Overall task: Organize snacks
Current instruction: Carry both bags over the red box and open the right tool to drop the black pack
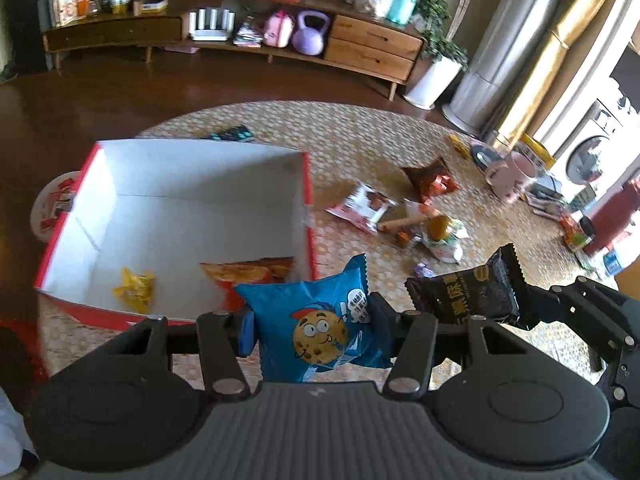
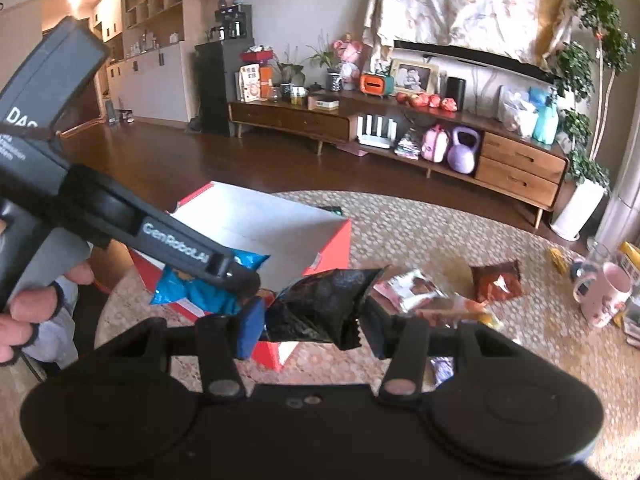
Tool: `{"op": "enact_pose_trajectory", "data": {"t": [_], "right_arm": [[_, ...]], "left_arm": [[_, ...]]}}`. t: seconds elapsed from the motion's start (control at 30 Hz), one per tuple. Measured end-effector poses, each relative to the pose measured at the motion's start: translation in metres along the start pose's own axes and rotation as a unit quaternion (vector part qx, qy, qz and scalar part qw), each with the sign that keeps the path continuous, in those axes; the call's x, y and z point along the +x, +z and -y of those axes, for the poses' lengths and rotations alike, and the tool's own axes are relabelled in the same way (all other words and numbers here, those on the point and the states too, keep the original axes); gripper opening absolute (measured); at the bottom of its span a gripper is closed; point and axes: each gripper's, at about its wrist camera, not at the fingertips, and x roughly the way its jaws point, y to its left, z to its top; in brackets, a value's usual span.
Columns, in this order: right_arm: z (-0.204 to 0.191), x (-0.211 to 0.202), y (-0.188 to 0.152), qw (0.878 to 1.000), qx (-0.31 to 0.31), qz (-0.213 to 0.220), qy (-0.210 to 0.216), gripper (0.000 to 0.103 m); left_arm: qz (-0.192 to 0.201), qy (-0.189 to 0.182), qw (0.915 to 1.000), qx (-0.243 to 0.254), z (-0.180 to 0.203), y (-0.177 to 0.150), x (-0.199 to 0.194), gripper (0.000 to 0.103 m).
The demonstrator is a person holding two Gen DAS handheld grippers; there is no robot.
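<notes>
Round woven rug (image 1: 360,140) bears the red-sided white box (image 1: 180,208), open, with an orange packet (image 1: 248,272) and a yellow packet (image 1: 134,288) inside. Left gripper (image 1: 310,330) clamps a blue cookie packet (image 1: 316,320) near the box's right wall. Right gripper (image 2: 310,322) grasps a black packet (image 2: 320,304). Loose snacks (image 1: 400,212) lie right, blurred, perhaps six.

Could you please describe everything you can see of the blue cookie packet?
The blue packet is a glossy, puffy foil pouch with crimped, zigzag ends, a cartoon cookie face and a white speech bubble. It is intact, tilted, and pinched at both sides between the left gripper's fingers, held in the air near the red box's corner. Nothing else touches it.
</notes>
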Motion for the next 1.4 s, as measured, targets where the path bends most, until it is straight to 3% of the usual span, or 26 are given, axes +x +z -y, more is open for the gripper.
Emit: {"op": "enact_pose_trajectory", "data": {"t": [0.47,0.83,1.4], "right_arm": [[-0.044,0.063,0.032,0.999,-0.027,-0.017,0.02,0.05],[-0.059,0.122,0.038,0.998,-0.021,-0.052,0.016,0.05],[-0.058,0.183,0.03,0.995,-0.004,-0.101,0.007,0.051]], "left_arm": [[0.01,0.062,0.9975,-0.032,-0.089,0.02,-0.009,0.055],[-0.013,0.116,0.9921,-0.045,-0.144,0.042,0.036,0.055],[-0.062,0.141,0.9875,-0.033,-0.162,0.036,0.11,0.055]]}}
